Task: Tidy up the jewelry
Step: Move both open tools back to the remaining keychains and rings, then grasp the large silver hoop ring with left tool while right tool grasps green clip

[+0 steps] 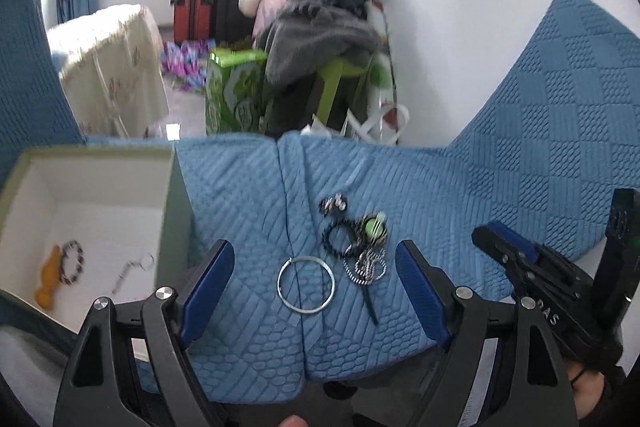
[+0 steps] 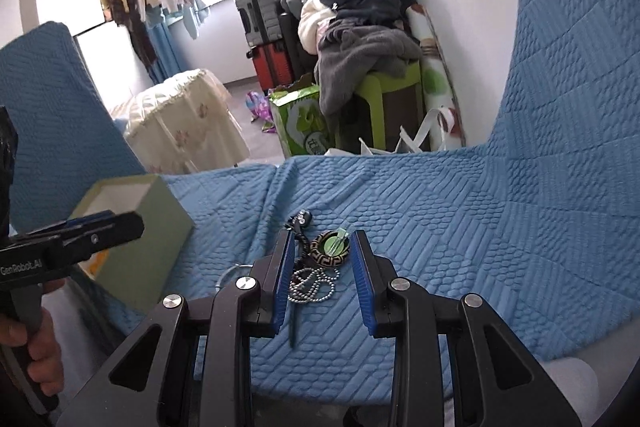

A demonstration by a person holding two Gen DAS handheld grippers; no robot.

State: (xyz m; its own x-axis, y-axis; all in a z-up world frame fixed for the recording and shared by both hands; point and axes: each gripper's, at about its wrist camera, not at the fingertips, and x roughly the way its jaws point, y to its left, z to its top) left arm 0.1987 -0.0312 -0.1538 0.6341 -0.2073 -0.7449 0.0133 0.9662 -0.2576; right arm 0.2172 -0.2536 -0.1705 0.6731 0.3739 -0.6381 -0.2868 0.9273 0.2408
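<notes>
**Materials and finishes on the sofa**

Sofa cover (image 1: pixel 500 187): blue quilted cloth, matt, embossed. Bangle (image 1: pixel 306 285): thin polished metal, glossy. Ball chain (image 2: pixel 314 287): shiny metal beads. Round pendant (image 2: pixel 330 247): glossy, patterned rim. Box (image 1: pixel 176 211): matt green card, white inside. Gripper pads (image 2: pixel 362 283): ribbed blue, on matt black plastic.

Box (image 1: pixel 176 211) stood on the sofa (image 1: pixel 460 195), bangle (image 1: pixel 306 285) lay right of the box, jewelry heap (image 1: pixel 356 243) farther right (touching nothing of the box), bracelet (image 1: pixel 72 262) inside the box.
</notes>
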